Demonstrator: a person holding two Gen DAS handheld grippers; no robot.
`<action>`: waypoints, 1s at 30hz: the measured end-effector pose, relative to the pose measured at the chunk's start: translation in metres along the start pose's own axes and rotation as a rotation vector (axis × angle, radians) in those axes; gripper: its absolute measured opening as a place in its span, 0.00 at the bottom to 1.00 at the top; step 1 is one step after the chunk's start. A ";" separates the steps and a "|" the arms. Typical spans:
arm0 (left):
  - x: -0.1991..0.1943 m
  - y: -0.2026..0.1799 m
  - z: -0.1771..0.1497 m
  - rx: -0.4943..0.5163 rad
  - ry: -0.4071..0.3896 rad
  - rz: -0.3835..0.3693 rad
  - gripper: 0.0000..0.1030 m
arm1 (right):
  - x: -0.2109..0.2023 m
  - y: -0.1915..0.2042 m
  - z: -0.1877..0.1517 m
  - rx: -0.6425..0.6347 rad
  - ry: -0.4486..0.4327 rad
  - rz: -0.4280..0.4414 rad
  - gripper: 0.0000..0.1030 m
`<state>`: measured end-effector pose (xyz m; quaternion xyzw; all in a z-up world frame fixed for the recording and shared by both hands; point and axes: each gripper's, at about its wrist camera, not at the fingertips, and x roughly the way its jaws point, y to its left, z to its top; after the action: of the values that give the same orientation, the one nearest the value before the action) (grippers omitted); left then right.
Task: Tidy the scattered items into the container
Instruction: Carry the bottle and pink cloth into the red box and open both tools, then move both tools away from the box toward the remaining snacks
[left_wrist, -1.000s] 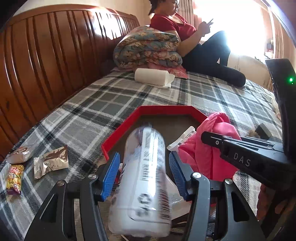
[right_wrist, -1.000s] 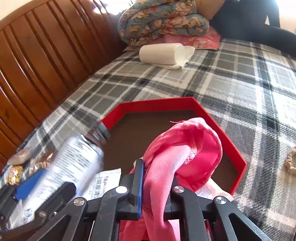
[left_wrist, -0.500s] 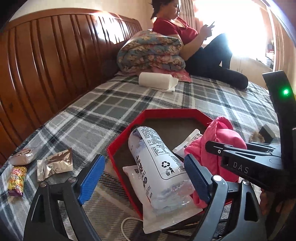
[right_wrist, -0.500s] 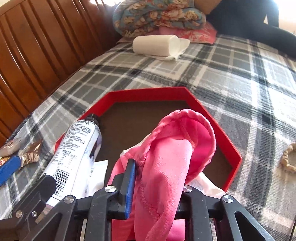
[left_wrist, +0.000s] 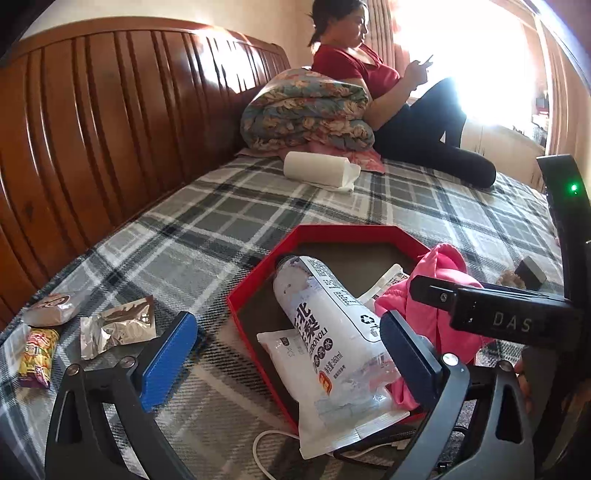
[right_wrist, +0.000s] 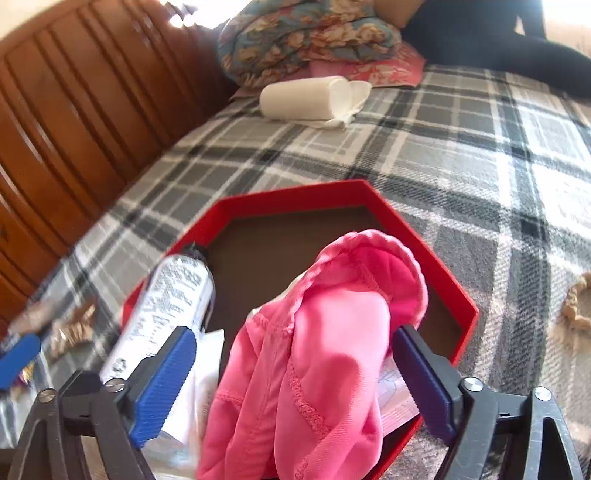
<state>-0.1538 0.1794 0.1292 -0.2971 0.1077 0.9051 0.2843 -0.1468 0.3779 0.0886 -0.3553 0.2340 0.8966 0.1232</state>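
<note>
A white drink pouch (left_wrist: 332, 343) lies in the red tray (left_wrist: 255, 284), between the opening jaws of the left gripper (left_wrist: 291, 354), untouched. Beside it, pink cloth (right_wrist: 317, 350) slumps in the tray between the right gripper (right_wrist: 295, 365), jaws opening, pads apart from it.

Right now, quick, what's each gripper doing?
Left gripper: opening, off the drink pouch in the red box.
Right gripper: opening, pink cloth between its jaws.
</note>
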 end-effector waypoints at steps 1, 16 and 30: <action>-0.003 0.002 0.001 -0.005 -0.015 0.011 1.00 | -0.001 -0.002 0.001 0.015 -0.005 -0.007 0.91; -0.058 0.030 0.011 -0.099 -0.146 0.073 1.00 | -0.041 -0.032 0.003 0.189 -0.063 0.005 0.96; -0.150 0.080 -0.010 -0.198 -0.200 0.263 1.00 | -0.072 0.025 -0.015 -0.029 -0.057 0.023 0.96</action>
<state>-0.0961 0.0429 0.2135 -0.2155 0.0274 0.9657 0.1424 -0.0961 0.3448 0.1371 -0.3286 0.2214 0.9110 0.1146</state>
